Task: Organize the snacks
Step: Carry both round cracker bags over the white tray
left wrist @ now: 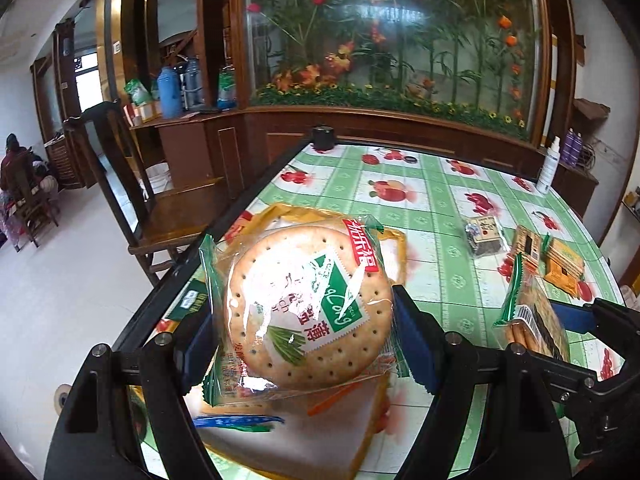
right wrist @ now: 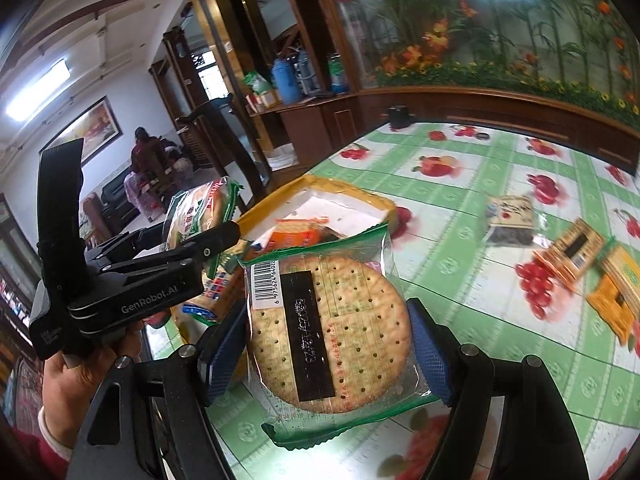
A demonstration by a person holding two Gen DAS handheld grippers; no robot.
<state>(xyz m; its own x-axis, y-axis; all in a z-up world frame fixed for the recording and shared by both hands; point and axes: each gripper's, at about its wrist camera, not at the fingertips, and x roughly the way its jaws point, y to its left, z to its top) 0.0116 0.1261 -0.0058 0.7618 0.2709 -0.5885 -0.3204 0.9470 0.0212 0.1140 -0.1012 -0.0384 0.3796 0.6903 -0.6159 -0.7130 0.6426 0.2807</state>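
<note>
Counter [left wrist: 440,216] w/ green fruit-print cloth fills mid-frame in both views. Yellow-rimmed box [right wrist: 348,204], white inside, sits center-left in right view, snacks in it. Left gripper [left wrist: 308,332] clenched on a round cracker pack [left wrist: 308,304], label up, frame center, over the box. Right gripper [right wrist: 328,344] grasps a second cracker pack [right wrist: 332,328], barcode side up, low center. Loose snack packs [right wrist: 576,256] lie at right edge; dark packet [right wrist: 510,220] near them.
</note>
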